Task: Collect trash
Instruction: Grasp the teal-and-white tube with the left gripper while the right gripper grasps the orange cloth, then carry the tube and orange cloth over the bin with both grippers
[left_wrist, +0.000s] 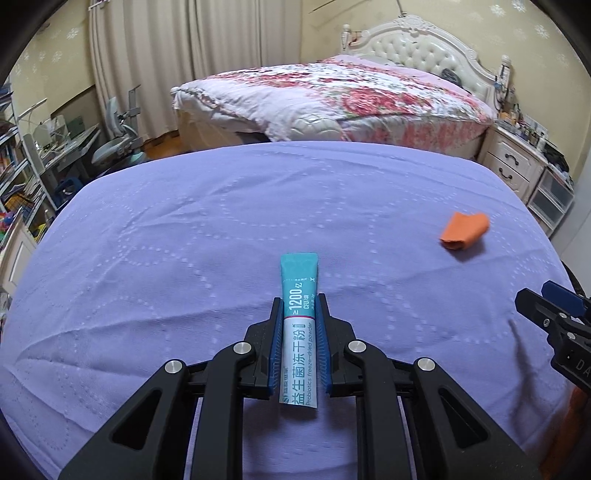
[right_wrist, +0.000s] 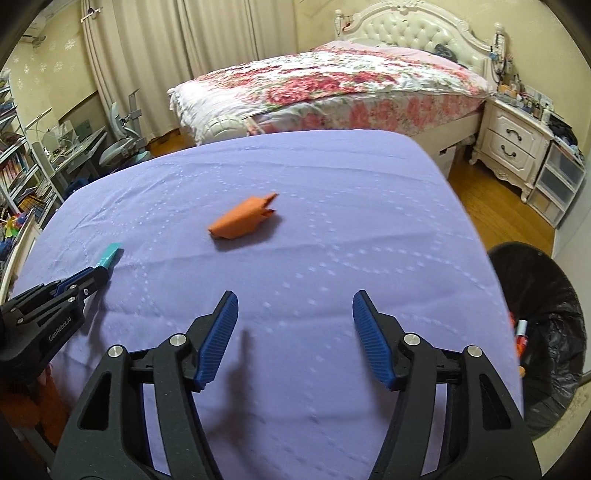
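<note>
My left gripper (left_wrist: 298, 301) is shut on a teal and white probiotics powder sachet (left_wrist: 299, 291), which lies lengthwise between the blue pads above the purple bedsheet (left_wrist: 184, 240). From the right wrist view the same gripper (right_wrist: 99, 275) shows at the left edge with the sachet's teal tip (right_wrist: 110, 255) sticking out. My right gripper (right_wrist: 294, 306) is open with nothing between its fingers, over the sheet (right_wrist: 332, 229). A crumpled orange paper (right_wrist: 242, 219) lies on the sheet ahead of it, also visible in the left wrist view (left_wrist: 464, 230) at the right.
A black-lined trash bin (right_wrist: 546, 332) stands on the floor off the sheet's right edge, with some trash inside. Beyond are a floral-quilted bed (right_wrist: 325, 88), a white nightstand (right_wrist: 513, 144), curtains, and a desk with a chair (right_wrist: 118, 147) at the left.
</note>
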